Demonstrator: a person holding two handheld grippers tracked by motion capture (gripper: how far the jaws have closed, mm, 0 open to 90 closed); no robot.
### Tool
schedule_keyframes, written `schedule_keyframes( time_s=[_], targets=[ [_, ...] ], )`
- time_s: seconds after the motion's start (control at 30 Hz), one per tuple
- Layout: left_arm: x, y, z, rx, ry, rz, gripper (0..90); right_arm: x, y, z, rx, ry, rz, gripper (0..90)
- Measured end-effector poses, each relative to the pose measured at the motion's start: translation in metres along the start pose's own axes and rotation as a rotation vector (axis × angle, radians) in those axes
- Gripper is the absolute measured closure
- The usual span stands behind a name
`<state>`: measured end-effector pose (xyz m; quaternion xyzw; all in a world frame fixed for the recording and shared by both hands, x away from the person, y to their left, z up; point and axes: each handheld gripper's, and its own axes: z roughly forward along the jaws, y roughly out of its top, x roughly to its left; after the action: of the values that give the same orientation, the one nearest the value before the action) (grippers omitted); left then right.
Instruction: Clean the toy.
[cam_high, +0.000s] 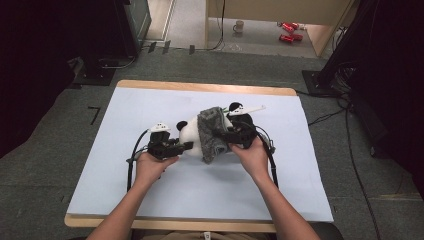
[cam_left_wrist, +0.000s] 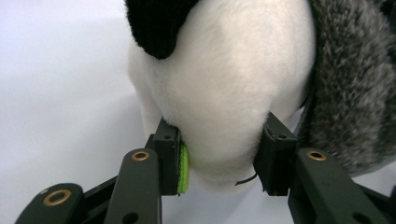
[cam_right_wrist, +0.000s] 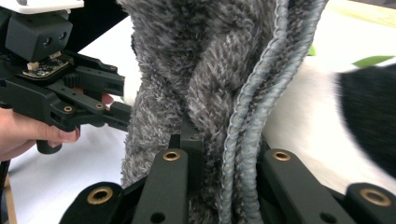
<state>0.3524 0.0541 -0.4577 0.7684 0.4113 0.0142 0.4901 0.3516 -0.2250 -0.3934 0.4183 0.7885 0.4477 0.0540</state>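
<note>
Plush panda (cam_high: 189, 135), mid-table: soft, light, squashes under grip. Left gripper (cam_high: 186, 146) clamps its white body; right gripper (cam_high: 231, 134) pinches the fuzzy grey cloth (cam_high: 210, 131), probably limp, by its corded edge.

One panda plush (cam_high: 189, 136), one grey cloth (cam_high: 211, 134), perhaps two cans (cam_high: 288, 31)

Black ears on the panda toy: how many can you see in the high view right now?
2. One black ear sits at the toy's left end, near the left gripper. The other ear is at the far right, behind the grey towel. More black patches may be hidden under the towel.
</note>
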Motion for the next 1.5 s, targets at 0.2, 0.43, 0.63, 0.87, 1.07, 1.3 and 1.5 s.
schedule_keyframes(
  time_s=[0.2,0.43,0.63,0.87,1.07,1.3,1.5],
  targets=[
    [0.008,0.007,0.001,0.017,-0.016,-0.006,58.9,-0.009,-0.003,-0.018,-0.017,-0.043,0.019,78.4],
    [0.015,0.014,0.004,0.035,-0.024,0.012,58.7,-0.027,-0.012,-0.038,-0.049,-0.081,0.082,78.4],
    [0.020,0.015,0.005,0.029,-0.040,-0.001,58.6,-0.041,-0.018,-0.054,-0.054,-0.126,0.121,78.3],
    [0.023,0.016,0.006,0.025,-0.041,0.019,58.2,-0.064,-0.031,-0.058,-0.013,-0.202,0.166,78.4],
    [0.024,0.015,0.005,0.018,-0.054,0.063,46.9,-0.070,-0.036,-0.053,-0.002,-0.178,0.199,78.3],
    [0.025,0.009,0.000,-0.006,-0.055,0.124,32.2,-0.075,-0.033,-0.050,-0.015,-0.170,0.203,77.9],
    [0.025,0.003,0.001,-0.001,-0.033,0.146,31.6,-0.078,-0.028,-0.047,-0.029,-0.168,0.205,77.6]
  ],
)
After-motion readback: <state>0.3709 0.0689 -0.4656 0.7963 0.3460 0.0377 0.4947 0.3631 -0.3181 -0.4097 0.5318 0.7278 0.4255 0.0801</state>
